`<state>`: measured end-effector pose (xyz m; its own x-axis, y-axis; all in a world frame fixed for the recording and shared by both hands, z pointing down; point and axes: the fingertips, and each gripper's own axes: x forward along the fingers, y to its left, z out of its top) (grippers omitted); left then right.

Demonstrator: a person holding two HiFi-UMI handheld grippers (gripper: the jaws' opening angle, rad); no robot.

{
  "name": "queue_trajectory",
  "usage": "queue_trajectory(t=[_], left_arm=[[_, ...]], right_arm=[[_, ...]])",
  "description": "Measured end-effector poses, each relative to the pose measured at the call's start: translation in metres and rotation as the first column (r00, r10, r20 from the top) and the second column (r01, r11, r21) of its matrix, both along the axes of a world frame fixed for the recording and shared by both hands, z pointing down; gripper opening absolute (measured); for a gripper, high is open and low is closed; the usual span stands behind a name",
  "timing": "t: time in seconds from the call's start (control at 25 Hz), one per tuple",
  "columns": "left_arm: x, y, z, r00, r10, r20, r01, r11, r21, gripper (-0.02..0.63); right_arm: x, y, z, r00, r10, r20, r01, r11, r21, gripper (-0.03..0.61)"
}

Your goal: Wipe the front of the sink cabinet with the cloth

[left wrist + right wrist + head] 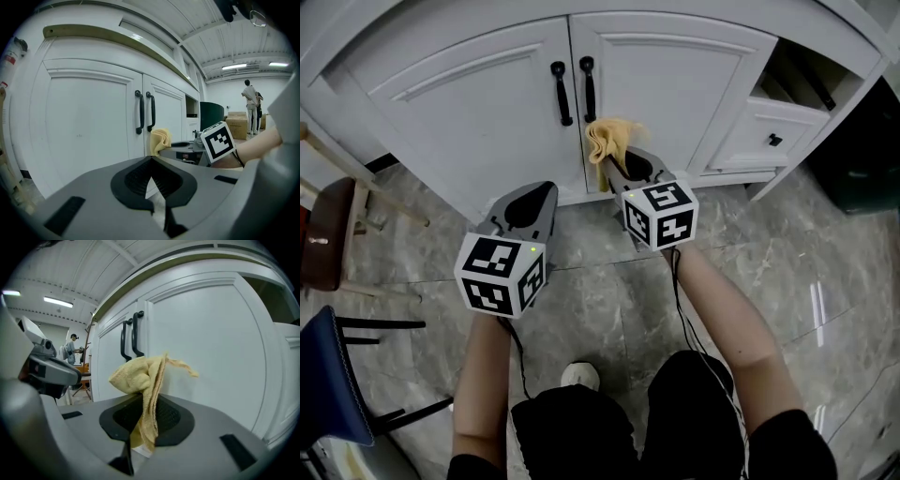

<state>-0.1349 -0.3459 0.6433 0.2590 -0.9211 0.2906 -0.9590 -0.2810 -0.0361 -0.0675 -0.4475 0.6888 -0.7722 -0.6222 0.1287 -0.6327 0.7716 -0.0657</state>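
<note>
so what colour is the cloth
The cloth is pale yellow, shown best in the right gripper view.

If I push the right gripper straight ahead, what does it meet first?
Probably the right-hand cabinet door, beside the black handles. The yellow cloth pinched in the right gripper would touch it first. The gap is hard to judge.

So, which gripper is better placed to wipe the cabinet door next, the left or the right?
Right. The right gripper is shut on the cloth, and the cloth is already close to the cabinet door. The left gripper is shut, holds nothing, and sits farther back from the door.
</note>
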Motion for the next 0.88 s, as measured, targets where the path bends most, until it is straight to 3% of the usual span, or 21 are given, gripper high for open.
queue_trajectory(t=[0.24,0.36,0.68,0.88], left_arm=[[0.011,-0.006,0.007,1.000,0.026,-0.012,-0.026,1.000,-0.005,0.015],[0.027,-0.011,0.009,0.998,0.057,-0.011,-0.057,0.998,-0.002,0.015],[0.055,-0.019,0.024,0.994,0.109,-0.011,-0.109,0.994,-0.012,0.015],[0.052,-0.018,0.024,0.996,0.087,-0.020,-0.087,0.996,-0.007,0.015]], right_arm=[[0.057,-0.030,0.003,0.993,0.115,0.018,-0.114,0.993,-0.009,0.078],[0.096,-0.044,0.000,0.982,0.190,-0.001,-0.190,0.981,0.032,0.078],[0.197,-0.072,-0.001,0.910,0.415,-0.015,-0.414,0.909,0.047,0.078],[0.220,-0.072,0.002,0.878,0.478,-0.021,-0.476,0.878,0.056,0.078]])
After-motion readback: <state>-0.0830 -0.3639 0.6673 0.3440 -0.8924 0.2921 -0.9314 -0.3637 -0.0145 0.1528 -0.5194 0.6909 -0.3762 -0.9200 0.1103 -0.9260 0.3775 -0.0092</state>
